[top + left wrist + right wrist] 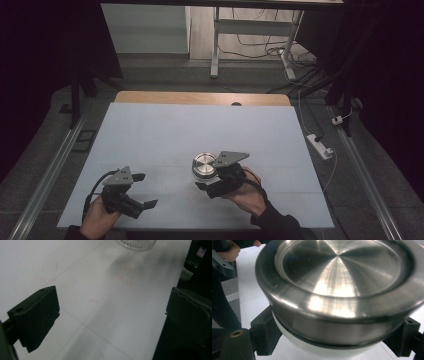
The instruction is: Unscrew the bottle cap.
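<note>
Jaws of the right gripper (207, 184) clamped on a round steel-lidded container (337, 287), one black pad pressed against each side of its body just under the lid's broad rim. Lid brushed and shiny, with a sunken centre; below it a dark seam, then a white lower body bulging out between the pads. Container sitting on the white table sheet (200, 130), just ahead of the right hand (248, 196), under the tip of that gripper's grey three-cornered plate.

Jaws of the left gripper (142, 190) released, spread wide with nothing between them; bare white sheet with faint red marks and thin ruled lines lying in the gap. Well beyond those pads, at the top of the left gripper view, the lower edge of the same container (136, 244). Left hand (97, 216) near the sheet's close edge, well apart from the right hand and its load. Farther out, a wooden table edge (200, 98) past the sheet, grey floor all round.
</note>
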